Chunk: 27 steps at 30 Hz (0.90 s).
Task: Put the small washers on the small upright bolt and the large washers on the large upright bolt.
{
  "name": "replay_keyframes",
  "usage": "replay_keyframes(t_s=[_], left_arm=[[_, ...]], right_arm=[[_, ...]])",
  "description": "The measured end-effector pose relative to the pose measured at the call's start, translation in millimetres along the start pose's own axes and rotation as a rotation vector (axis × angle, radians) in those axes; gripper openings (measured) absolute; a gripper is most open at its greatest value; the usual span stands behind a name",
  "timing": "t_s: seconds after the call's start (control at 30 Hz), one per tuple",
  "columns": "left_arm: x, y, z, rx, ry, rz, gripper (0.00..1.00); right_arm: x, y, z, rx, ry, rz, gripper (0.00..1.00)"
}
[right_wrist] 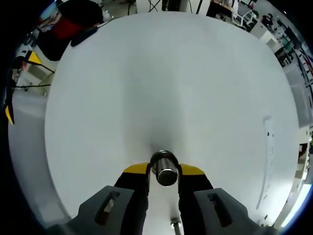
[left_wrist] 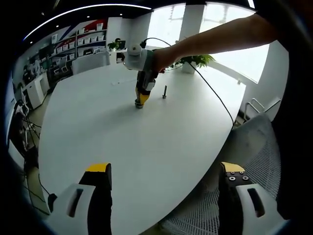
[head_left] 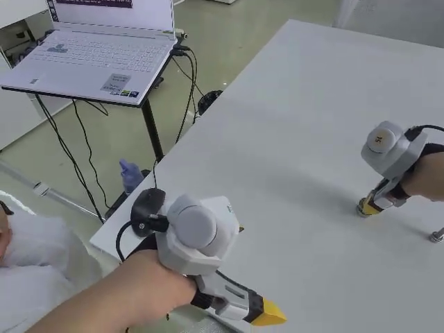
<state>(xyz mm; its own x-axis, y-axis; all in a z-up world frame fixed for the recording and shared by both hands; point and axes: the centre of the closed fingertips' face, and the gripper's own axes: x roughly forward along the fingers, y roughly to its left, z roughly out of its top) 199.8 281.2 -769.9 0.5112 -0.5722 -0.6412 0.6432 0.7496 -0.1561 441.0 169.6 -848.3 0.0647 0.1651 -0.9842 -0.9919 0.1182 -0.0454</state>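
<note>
The large bolt (right_wrist: 165, 169) stands upright on the white table (head_left: 291, 139), its round head towards the right gripper view's camera. My right gripper (right_wrist: 165, 172) is shut on it, one yellow tip against each side. In the head view this gripper (head_left: 371, 206) is at the right edge, with the large bolt (head_left: 363, 207) at its tips. The small bolt (head_left: 436, 236) stands a little to its right, apart from it. My left gripper (left_wrist: 166, 193) is open with nothing between its jaws. It hovers over the table's near edge (head_left: 269, 316). The left gripper view takes in the right gripper (left_wrist: 142, 98) and the small bolt (left_wrist: 165, 91).
A laptop (head_left: 97, 55) sits on a black stand left of the table, with cables hanging below it. A blue bottle (head_left: 130, 175) stands on the floor by the table's corner. A grey mesh chair (left_wrist: 254, 161) is at the table's near edge.
</note>
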Motion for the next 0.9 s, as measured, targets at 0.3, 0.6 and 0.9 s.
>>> replay_keyframes(t_s=[0.3,0.6,0.9], left_arm=[[-0.4,0.1,-1.4,-0.002,0.006,-0.001,0.89],[-0.3,-1.2,-0.2,0.005,0.011,-0.009,0.89],[-2.8,-1.3,2.5,0.005,0.005,-0.007,0.89]], right_arm=[[1.8,0.9,0.0,0.000,0.001,-0.003,0.22],[2.6,-0.3,-1.5,0.020,0.000,0.007,0.23],[3.8,0.8,-4.0,-0.001,-0.002,0.011,0.27]])
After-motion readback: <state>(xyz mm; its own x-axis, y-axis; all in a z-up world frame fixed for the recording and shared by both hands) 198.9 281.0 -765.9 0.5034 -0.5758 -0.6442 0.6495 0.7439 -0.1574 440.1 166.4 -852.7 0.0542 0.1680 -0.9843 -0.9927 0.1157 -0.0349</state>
